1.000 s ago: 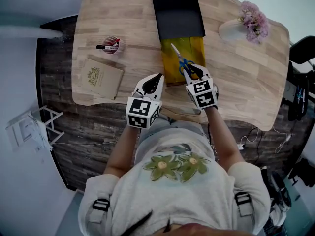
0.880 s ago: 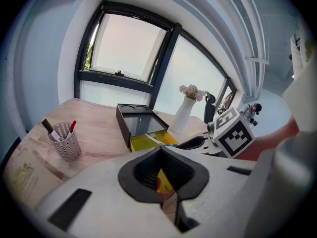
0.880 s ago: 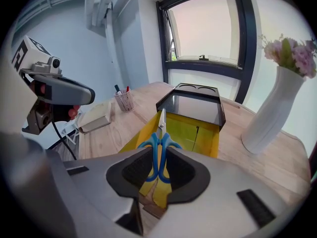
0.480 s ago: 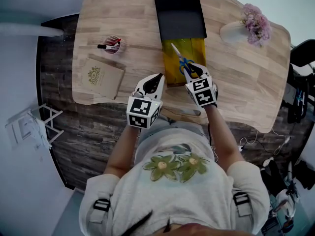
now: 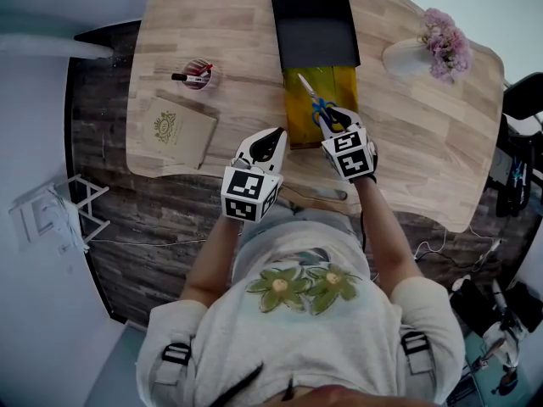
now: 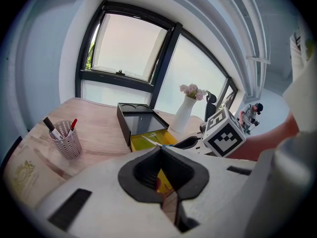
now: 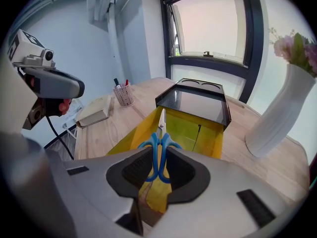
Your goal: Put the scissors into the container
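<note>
Scissors (image 7: 161, 123) clamped in right tongs (image 7: 158, 155), over container (image 7: 210, 133).

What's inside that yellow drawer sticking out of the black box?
The drawer looks bare where open; the right gripper holds blue scissors over it. The black box hides the rest.

Pale matt wood table (image 5: 237, 58), glossy yellow container (image 5: 344, 83)

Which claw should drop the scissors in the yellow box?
The right claw. It holds the scissors by their blue handles, right over the yellow container. The left claw holds nothing and sits off to the side.
</note>
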